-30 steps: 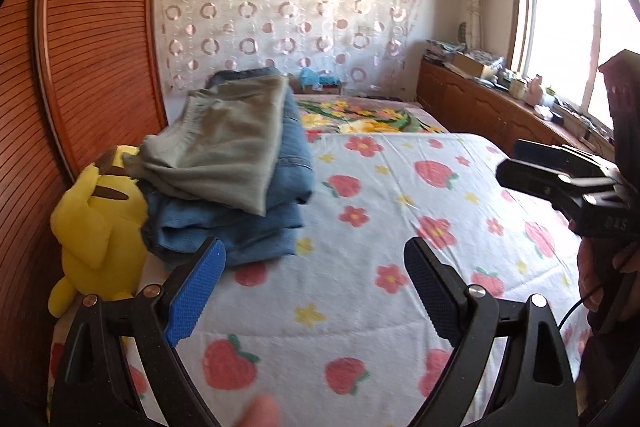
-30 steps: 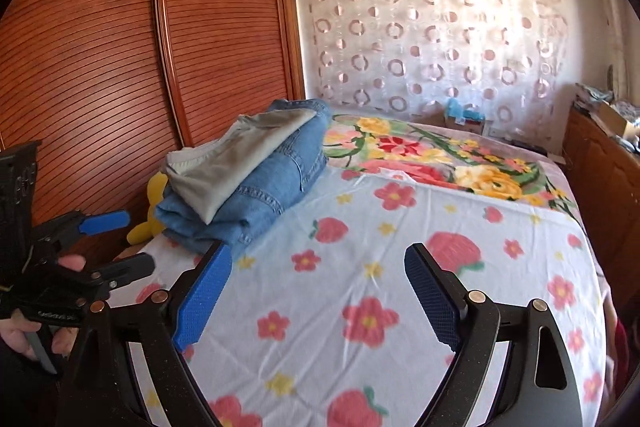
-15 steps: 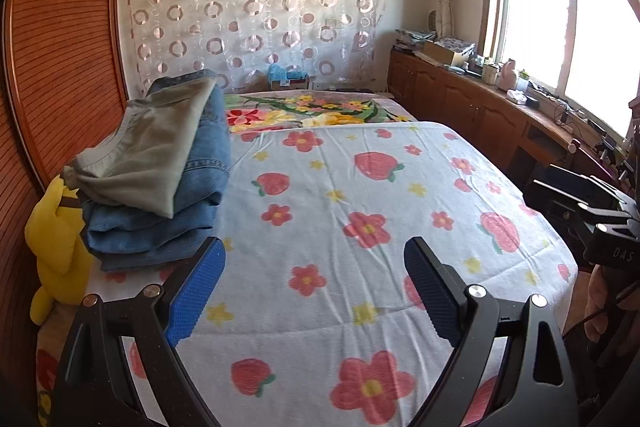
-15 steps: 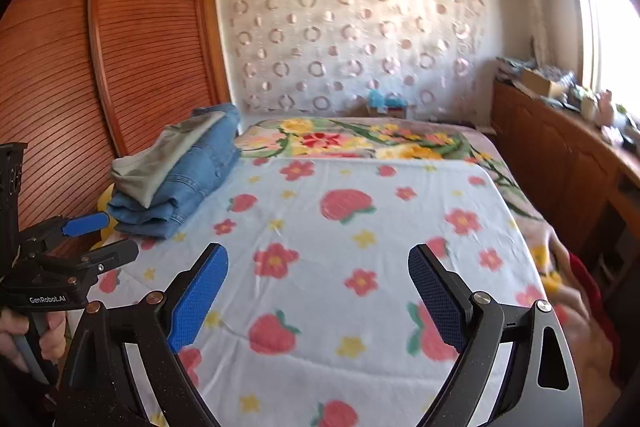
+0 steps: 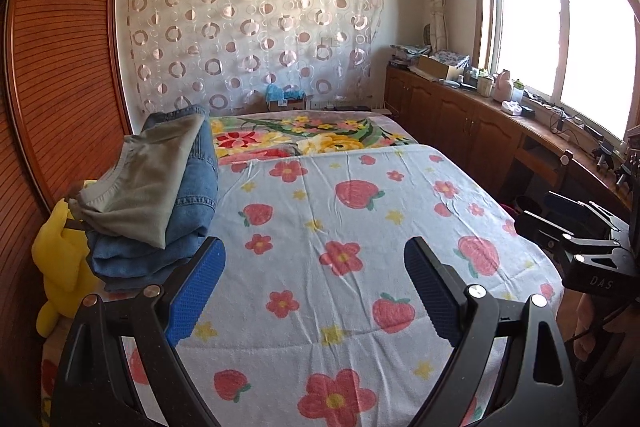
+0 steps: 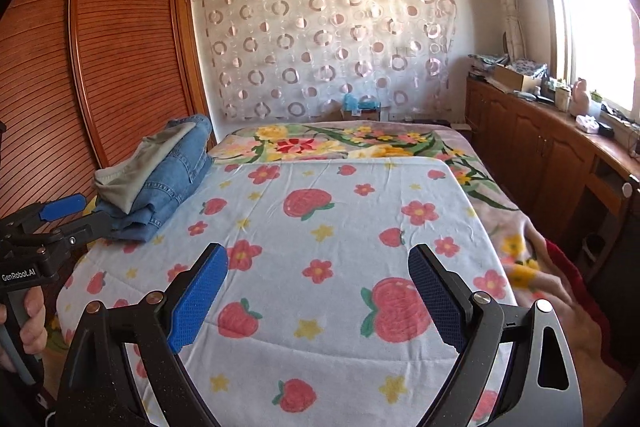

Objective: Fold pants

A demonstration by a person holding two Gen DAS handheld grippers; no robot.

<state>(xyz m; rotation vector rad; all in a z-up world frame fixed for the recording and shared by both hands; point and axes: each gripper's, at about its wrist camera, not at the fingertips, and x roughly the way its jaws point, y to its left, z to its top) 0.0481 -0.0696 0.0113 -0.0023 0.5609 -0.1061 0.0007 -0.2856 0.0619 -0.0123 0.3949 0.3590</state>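
A stack of folded pants (image 5: 160, 199) (image 6: 160, 183) lies on the bed's left side, grey pair on top of blue jeans. My left gripper (image 5: 312, 287) hangs open over the strawberry-print cover, to the right of and nearer than the stack, with nothing between its blue pads. My right gripper (image 6: 318, 297) is likewise open and empty above the cover's near middle. Each gripper shows in the other's view: the left gripper (image 6: 56, 217) at the left edge, close in front of the stack, the right gripper (image 5: 576, 223) at the right edge.
The bed (image 5: 360, 235) carries a strawberry and flower cover, with a floral blanket (image 6: 340, 143) behind it. A yellow plush toy (image 5: 60, 263) sits between the stack and the wooden wardrobe (image 6: 100, 67). Wooden cabinets (image 5: 460, 123) with clutter run under the window at right.
Both grippers have drawn back from the stack and swung toward the bed's middle; the pants pile now sits farther left and smaller in both views. Both stay open and empty.
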